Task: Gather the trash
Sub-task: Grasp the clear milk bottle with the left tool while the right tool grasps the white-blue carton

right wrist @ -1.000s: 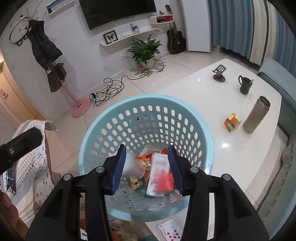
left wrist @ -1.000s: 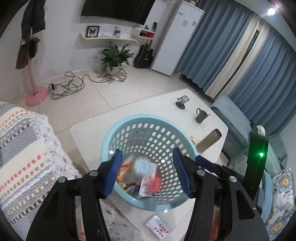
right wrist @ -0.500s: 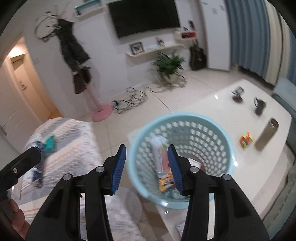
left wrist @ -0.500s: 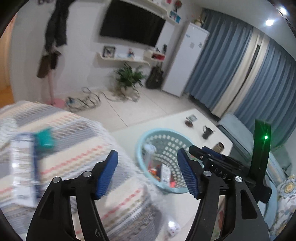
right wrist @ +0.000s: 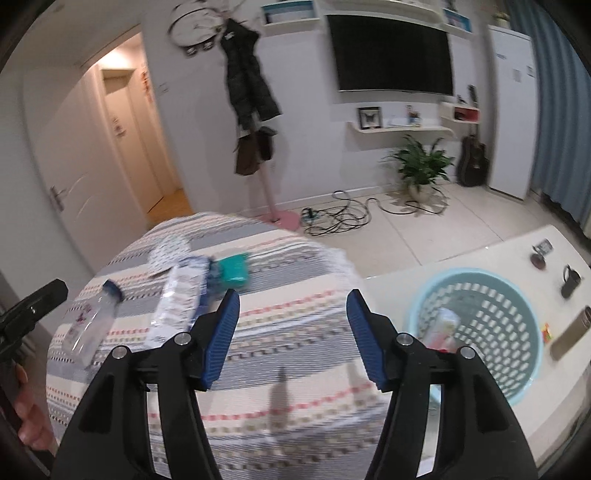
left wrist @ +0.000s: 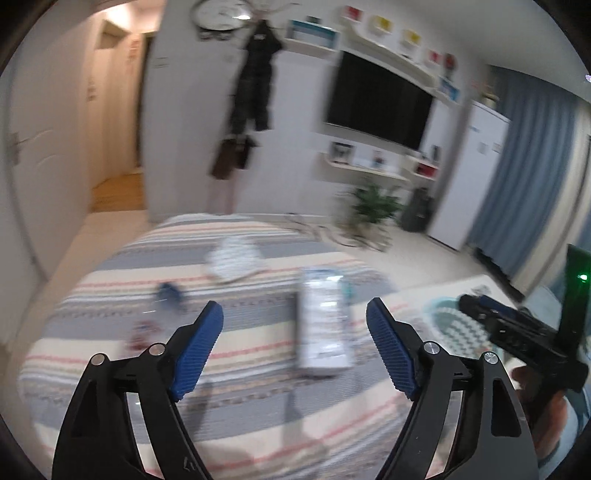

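Now I'm opening both empty grippers, left (left wrist: 294, 317) and right (right wrist: 292, 308), jaws apart over the striped blanket (right wrist: 295, 369); plastic bottle (right wrist: 90, 321) lying near its left edge.

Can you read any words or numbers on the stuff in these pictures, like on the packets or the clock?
None can be read.
White packet on the striped cover: print too blurred.
Clear bottle: label too blurred.
Wall clock: numbers too small.
Fridge: stickers too small.
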Action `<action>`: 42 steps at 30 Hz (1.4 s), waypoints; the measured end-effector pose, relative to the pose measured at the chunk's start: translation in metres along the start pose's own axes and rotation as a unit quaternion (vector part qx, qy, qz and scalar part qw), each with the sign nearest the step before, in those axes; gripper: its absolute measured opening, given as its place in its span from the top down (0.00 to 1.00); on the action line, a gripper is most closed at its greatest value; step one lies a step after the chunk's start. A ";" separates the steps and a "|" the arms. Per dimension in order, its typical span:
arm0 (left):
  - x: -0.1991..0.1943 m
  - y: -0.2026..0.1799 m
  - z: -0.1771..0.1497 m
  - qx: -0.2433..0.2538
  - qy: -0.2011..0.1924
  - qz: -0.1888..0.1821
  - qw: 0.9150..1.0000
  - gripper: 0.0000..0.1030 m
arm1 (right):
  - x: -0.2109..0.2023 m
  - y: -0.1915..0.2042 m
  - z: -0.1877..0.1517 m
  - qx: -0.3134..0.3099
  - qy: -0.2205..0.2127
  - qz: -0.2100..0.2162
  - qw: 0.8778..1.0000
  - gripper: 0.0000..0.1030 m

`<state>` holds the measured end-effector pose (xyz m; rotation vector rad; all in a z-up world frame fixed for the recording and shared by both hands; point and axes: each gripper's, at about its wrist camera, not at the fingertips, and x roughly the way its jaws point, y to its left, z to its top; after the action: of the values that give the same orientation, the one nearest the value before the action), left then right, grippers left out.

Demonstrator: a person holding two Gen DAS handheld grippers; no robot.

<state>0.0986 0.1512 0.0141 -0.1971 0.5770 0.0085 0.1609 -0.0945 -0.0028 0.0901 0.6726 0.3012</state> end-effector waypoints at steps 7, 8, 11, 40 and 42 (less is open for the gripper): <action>-0.003 0.074 -0.012 -0.030 0.022 0.061 0.997 0.19 | 0.038 0.058 -0.009 -0.022 0.043 0.028 0.998 0.43; 0.000 0.082 -0.016 -0.033 0.029 0.064 0.997 0.19 | 0.044 0.065 -0.011 -0.023 0.048 0.031 0.998 0.43; 0.011 0.096 -0.023 -0.039 0.046 0.079 0.995 0.17 | 0.058 0.083 -0.015 -0.029 0.062 0.034 0.997 0.38; 0.081 0.103 -0.038 0.003 0.118 0.135 0.984 0.48 | 0.152 0.122 -0.017 -0.008 0.154 0.013 0.988 0.38; 0.081 0.101 -0.038 0.005 0.115 0.133 0.984 0.48 | 0.152 0.123 -0.018 -0.010 0.155 0.019 0.988 0.42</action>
<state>0.1398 0.2395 -0.0797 -0.1114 0.8311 0.2438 0.2322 0.0682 -0.0854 0.0361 0.9773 0.3635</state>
